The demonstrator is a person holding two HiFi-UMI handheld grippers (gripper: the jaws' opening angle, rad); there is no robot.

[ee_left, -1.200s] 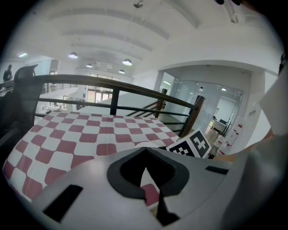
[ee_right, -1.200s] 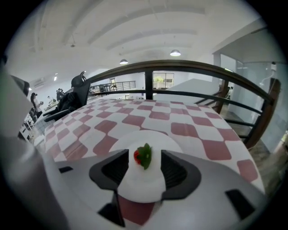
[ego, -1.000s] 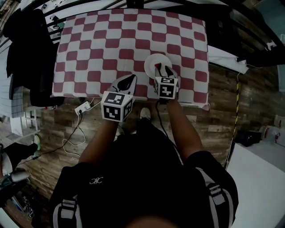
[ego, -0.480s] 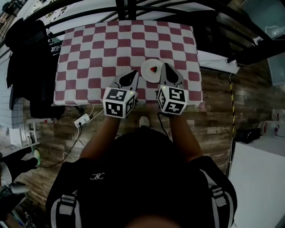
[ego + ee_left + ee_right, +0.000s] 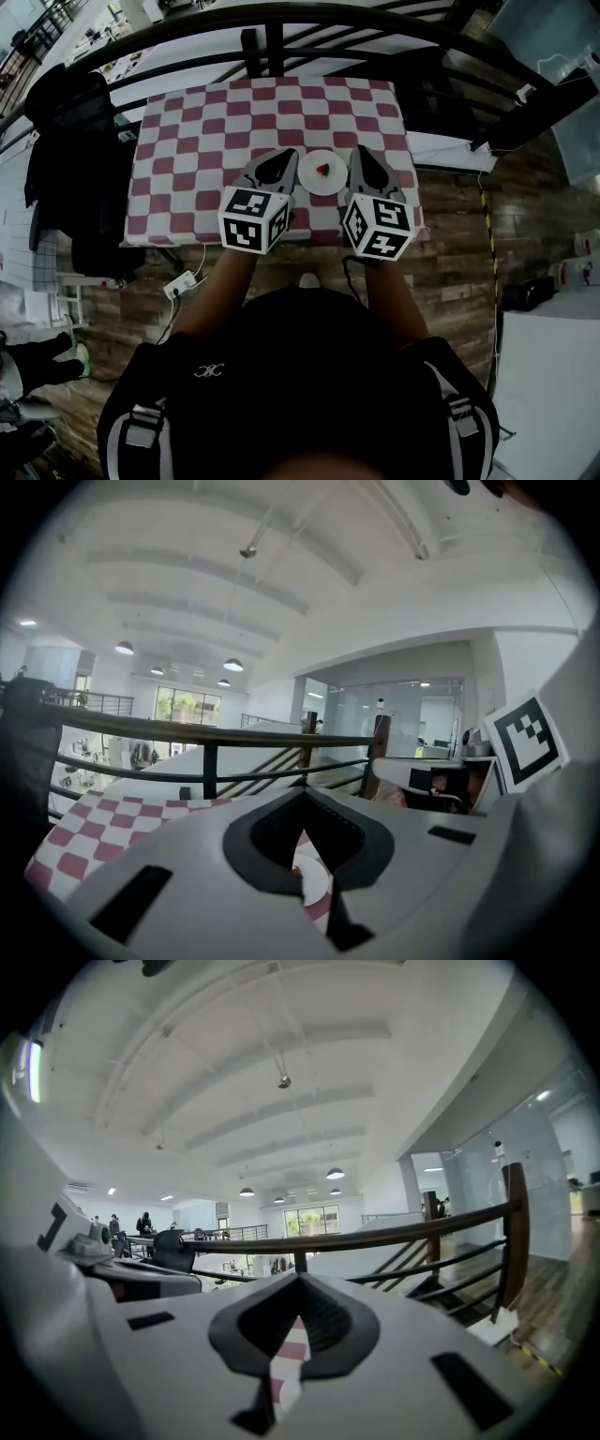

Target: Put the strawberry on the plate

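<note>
A red strawberry point(image 5: 322, 171) lies on the small white plate point(image 5: 312, 184), near the front edge of the red-and-white checkered table point(image 5: 206, 141). My left gripper point(image 5: 284, 154) sits just left of the plate and my right gripper point(image 5: 359, 151) just right of it. Both are shut and empty, and neither touches the plate. In the left gripper view the jaws of the left gripper point(image 5: 302, 797) meet, and a sliver of the plate point(image 5: 314, 881) shows through the slit below them. In the right gripper view the right gripper point(image 5: 298, 1283) has its jaws together, with only checkered cloth point(image 5: 291, 1349) showing through.
A black railing point(image 5: 272, 19) runs behind the table. A dark garment on a chair point(image 5: 80, 159) stands at the table's left. On the wooden floor lie a power strip point(image 5: 183, 284) and its cable. A white surface point(image 5: 548, 394) is at the lower right.
The right gripper was over the plate with the strawberry at its open jaws. It has let go, drawn back to the plate's right and shut. The strawberry stays on the plate.
</note>
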